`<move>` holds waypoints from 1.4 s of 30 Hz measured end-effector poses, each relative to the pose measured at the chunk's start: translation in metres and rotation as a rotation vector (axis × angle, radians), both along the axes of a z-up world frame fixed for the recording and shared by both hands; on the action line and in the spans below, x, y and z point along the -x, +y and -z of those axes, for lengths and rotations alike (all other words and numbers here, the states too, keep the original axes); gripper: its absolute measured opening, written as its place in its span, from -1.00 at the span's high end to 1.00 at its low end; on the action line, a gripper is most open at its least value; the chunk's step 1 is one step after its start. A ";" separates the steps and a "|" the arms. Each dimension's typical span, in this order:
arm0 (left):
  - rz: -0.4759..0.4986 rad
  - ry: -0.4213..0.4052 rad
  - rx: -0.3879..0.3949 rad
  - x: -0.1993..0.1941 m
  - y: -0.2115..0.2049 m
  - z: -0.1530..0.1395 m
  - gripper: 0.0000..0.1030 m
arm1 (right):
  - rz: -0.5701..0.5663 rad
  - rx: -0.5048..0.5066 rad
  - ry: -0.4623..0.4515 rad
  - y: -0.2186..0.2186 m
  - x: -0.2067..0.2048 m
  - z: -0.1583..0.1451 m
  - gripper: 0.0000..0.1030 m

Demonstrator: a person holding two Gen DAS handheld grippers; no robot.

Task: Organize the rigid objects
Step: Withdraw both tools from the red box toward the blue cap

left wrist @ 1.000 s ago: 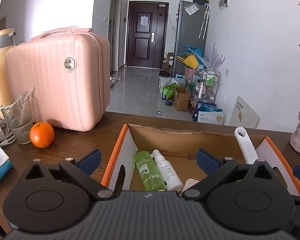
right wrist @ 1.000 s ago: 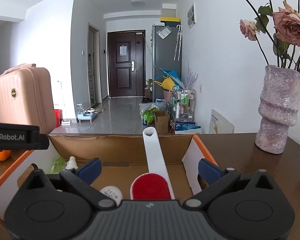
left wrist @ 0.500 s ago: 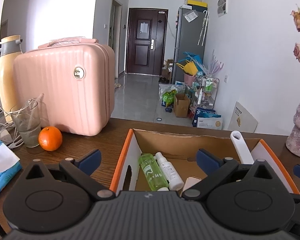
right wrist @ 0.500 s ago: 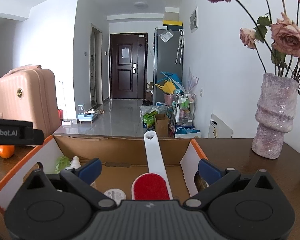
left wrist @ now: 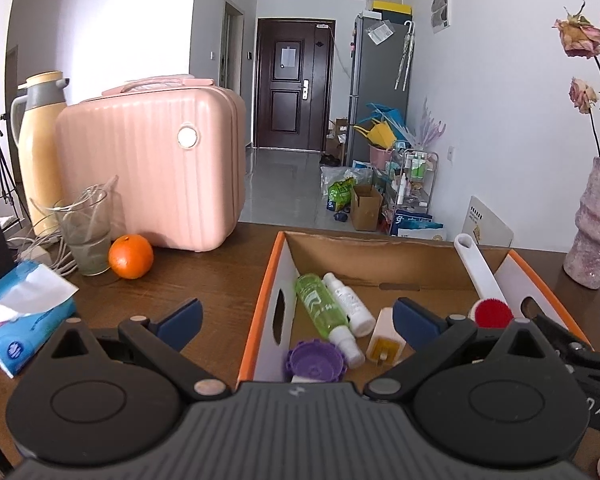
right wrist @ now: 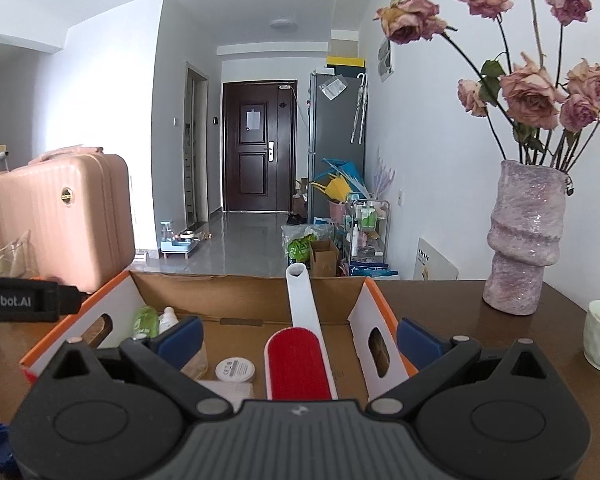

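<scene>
Daylight is filling a white-walled room [left wrist: 500, 92], brightest on the left wall. A glossy grey tiled floor [left wrist: 284, 184] is running down a hallway toward a dark brown panelled door [left wrist: 290, 88] bearing a white paper note. A tall grey refrigerator [left wrist: 380, 84] is standing beside the door, with a yellow-and-black box [left wrist: 392, 6] sitting on top. Bags, a small open brown cardboard carton [left wrist: 366, 208] and a wire rack of bottles [left wrist: 414, 176] are crowding the floor below it. A round ceiling lamp [right wrist: 283, 24] is showing overhead. The dark wooden surface [left wrist: 204, 272] is spanning the foreground.
</scene>
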State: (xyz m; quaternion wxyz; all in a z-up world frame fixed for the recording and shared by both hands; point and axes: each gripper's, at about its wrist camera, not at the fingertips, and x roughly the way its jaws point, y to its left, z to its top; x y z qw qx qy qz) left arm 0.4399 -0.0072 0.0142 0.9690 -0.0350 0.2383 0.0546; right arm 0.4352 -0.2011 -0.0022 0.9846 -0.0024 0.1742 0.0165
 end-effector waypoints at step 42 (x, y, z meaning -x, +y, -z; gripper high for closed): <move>0.064 -0.016 -0.020 0.138 -0.001 0.022 -1.00 | -0.003 -0.005 0.017 -0.022 0.139 0.023 -1.00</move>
